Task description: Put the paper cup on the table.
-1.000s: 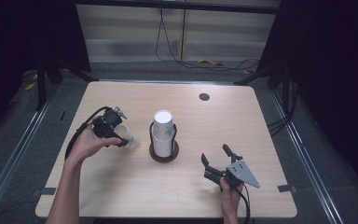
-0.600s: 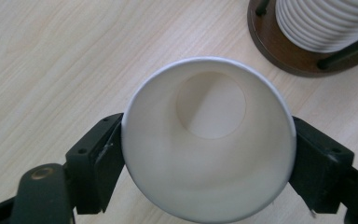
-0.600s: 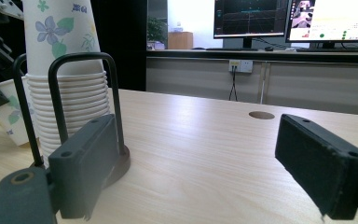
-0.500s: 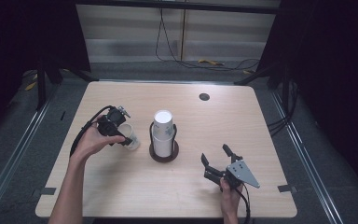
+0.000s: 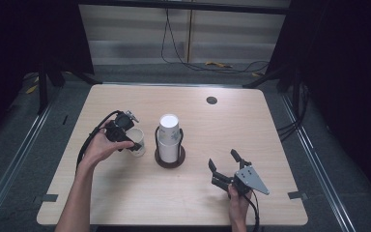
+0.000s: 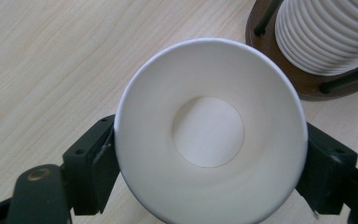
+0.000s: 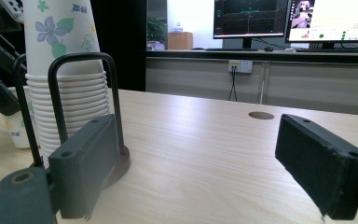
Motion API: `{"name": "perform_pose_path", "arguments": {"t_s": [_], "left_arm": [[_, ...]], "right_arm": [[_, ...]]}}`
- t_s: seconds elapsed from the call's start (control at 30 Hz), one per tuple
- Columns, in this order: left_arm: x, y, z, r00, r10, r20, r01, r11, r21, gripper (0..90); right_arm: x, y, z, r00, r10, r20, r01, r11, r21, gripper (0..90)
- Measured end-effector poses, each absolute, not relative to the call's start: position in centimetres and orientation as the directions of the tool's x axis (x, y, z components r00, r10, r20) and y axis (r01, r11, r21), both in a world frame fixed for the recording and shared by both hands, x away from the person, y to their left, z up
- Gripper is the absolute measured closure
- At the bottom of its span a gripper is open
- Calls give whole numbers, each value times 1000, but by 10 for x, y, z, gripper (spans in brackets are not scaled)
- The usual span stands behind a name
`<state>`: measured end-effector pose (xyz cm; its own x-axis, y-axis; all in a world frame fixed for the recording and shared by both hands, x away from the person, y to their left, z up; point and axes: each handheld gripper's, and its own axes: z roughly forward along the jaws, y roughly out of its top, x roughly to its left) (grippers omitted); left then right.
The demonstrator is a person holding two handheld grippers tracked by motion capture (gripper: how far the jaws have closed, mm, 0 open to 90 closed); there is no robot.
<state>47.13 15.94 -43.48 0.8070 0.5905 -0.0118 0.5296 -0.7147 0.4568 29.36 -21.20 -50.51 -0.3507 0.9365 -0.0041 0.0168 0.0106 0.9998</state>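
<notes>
Left claw [image 5: 131, 143] just opening around the cup [image 5: 136, 141], jaws flanking its rim, barely touching if at all. Cup now upright on the counter [image 5: 251, 130], just left of the cup stack [image 5: 169, 139]. Placement looks done. Right claw [image 5: 226, 166] open, empty, apart.

A pale wooden table [image 5: 125, 101] stands on grey floor [image 5: 328, 159], monitors [image 7: 249, 18] glowing behind.

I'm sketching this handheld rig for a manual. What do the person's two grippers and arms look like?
Both grippers are black, each with two blocky jaws carrying flat dark pads. The right gripper bears a grey three-cornered plate on top, and a black cable trails from it. The left gripper trails a looping black cable. Screw holes dot the jaw blocks. The forearms are bare; no sleeves show.
</notes>
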Motion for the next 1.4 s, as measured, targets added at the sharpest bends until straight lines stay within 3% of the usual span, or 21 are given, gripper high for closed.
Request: {"name": "perform_pose_path", "arguments": {"t_s": [0.53,0.9,1.4], "left_arm": [[471,157,-435,805,593,-9,526,-706,475,172],[467,166,-424,792,610,-12,505,-644,575,166],[452,183,-421,750,661,-31,446,-471,761,165]], "right_arm": [[294,-212,-505,-351,936,-4,16,10,1000,126],[294,-212,-505,-352,936,-5,16,11,1000,127],[293,-212,-505,-350,937,-6,16,13,1000,127]]}}
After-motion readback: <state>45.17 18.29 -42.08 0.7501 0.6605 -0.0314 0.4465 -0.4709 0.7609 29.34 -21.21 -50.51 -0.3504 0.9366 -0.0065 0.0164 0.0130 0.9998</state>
